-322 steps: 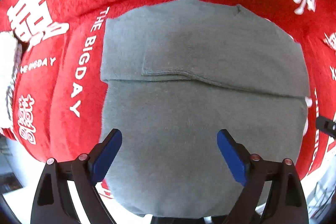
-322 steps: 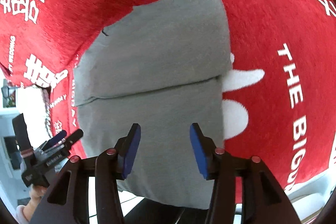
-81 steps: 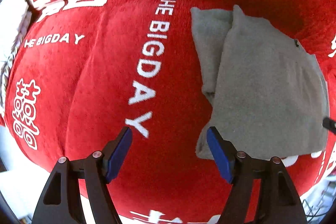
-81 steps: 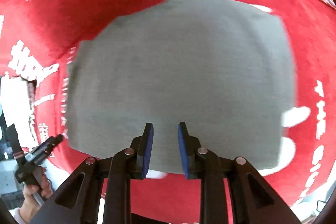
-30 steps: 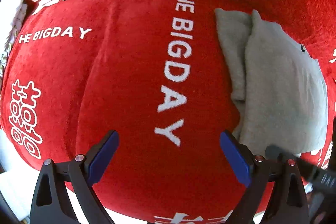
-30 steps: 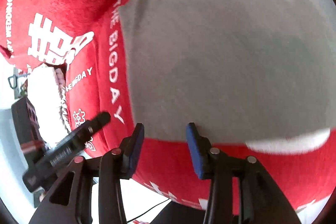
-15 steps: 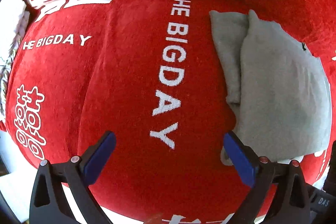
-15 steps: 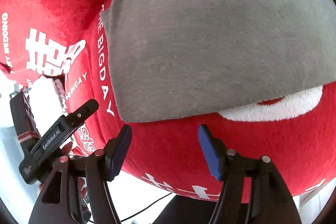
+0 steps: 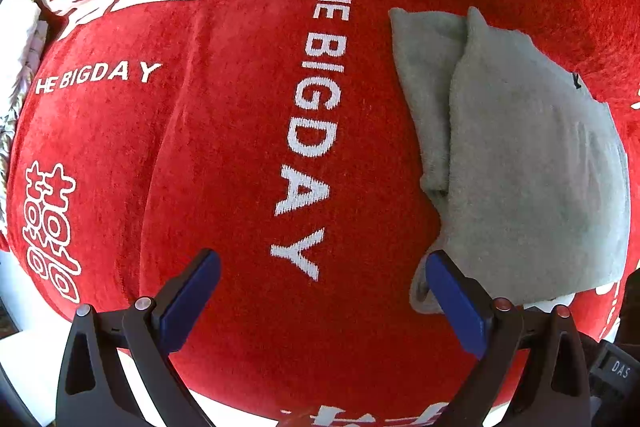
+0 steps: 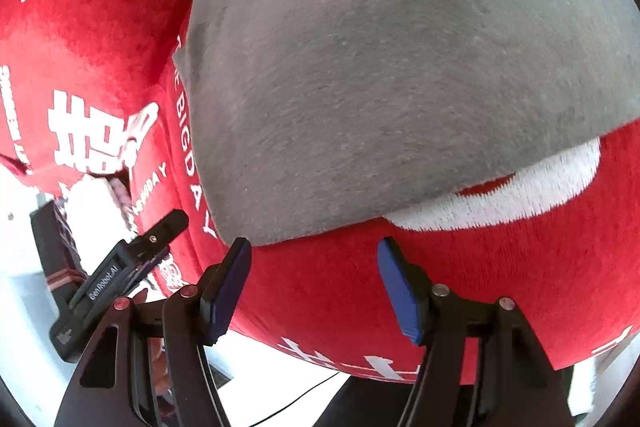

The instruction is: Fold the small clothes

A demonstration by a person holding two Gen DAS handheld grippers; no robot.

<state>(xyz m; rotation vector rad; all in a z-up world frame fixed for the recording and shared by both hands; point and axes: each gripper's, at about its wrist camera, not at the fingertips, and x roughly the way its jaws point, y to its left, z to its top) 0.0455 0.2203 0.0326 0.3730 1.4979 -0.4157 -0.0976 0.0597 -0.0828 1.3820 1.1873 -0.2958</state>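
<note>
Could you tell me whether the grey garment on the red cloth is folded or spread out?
Folded. The grey garment lies as a compact stack on the red cloth, with a lower layer showing beside its top layer.

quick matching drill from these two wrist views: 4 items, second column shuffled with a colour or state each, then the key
1. grey garment
2. blanket
3. left gripper
4. lettering THE BIG DAY

A. white
B. jaws open, nothing between them
C. folded, lying flat
D. red

Pairs: 1-C, 2-D, 3-B, 4-A
</note>
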